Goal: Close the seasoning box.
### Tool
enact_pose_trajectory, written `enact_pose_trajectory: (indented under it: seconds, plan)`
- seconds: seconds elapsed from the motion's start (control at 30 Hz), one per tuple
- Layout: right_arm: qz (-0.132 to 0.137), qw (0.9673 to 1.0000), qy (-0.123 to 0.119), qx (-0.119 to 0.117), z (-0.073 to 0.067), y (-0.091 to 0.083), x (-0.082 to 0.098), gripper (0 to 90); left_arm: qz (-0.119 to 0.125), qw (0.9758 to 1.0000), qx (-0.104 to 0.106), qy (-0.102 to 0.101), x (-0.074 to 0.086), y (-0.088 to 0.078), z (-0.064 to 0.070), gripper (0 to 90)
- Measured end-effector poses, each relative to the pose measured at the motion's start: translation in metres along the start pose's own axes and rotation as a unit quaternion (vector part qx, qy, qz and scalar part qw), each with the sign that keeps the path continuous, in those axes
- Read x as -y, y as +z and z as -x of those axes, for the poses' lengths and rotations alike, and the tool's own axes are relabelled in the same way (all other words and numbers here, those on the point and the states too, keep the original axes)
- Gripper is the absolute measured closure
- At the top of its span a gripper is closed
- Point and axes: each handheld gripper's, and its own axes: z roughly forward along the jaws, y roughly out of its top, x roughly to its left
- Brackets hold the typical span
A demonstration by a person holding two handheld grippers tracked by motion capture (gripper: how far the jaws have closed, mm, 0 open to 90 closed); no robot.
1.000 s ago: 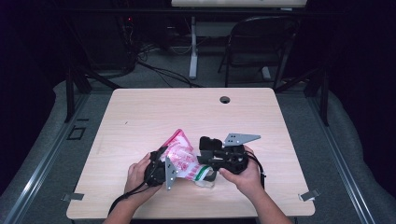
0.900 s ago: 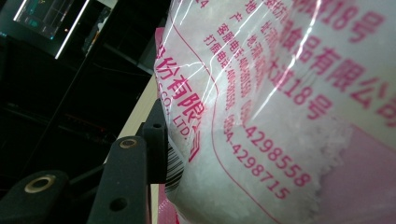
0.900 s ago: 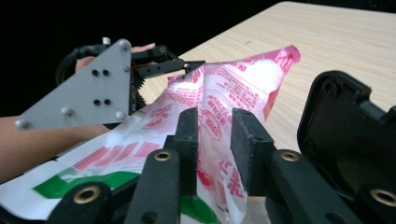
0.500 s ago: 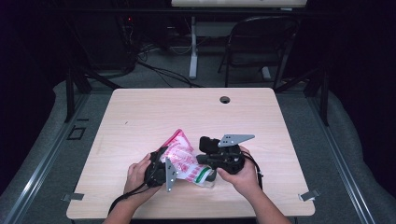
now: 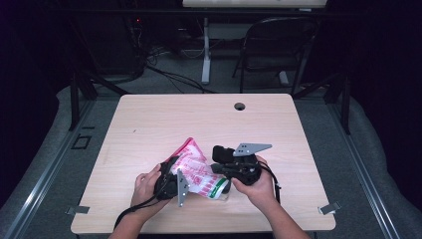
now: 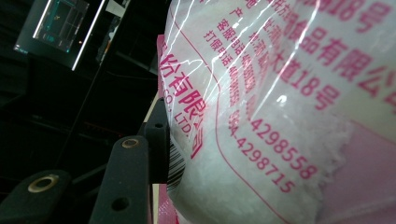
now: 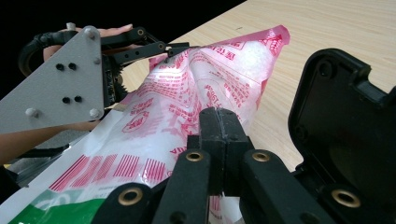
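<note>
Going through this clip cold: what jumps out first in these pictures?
A pink-printed plastic bag of white granules sits near the front edge of the wooden table, pinched from both sides. The left gripper clamps its left side and the right gripper, jaws closed, bites its film; red Chinese text and phone numbers crowd the left gripper view.

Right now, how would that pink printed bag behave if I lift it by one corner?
The bag looks like thin glossy film, so it would probably sag and crumple. The white granules inside would likely slump to the low end. The shiny plastic may slip.
</note>
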Motion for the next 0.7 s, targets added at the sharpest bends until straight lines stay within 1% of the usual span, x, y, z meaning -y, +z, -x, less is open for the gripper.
enact_pose_trajectory:
  seconds: [0.13,0.33,0.6,0.7]
  plan:
    - [0.003,1.0000,0.004,0.002,0.0005,0.0007,0.0010,90.0,-0.002,1.0000,-0.003,0.008,-0.0003,-0.0006,-0.0004,57.3]
    - [0.001,1.0000,0.001,0.004,0.0012,0.0005,0.0013,90.0,-0.002,0.9997,-0.012,0.020,-0.0013,-0.0016,-0.0004,57.4]
    - [0.005,1.0000,0.004,0.002,0.0023,0.0006,0.0034,90.0,-0.005,0.9996,-0.014,0.024,-0.0019,-0.0021,0.0002,57.5]
    - [0.006,1.0000,0.005,0.001,0.0024,0.0008,0.0042,90.0,-0.004,0.9994,-0.018,0.030,-0.0023,-0.0024,0.0000,57.5]
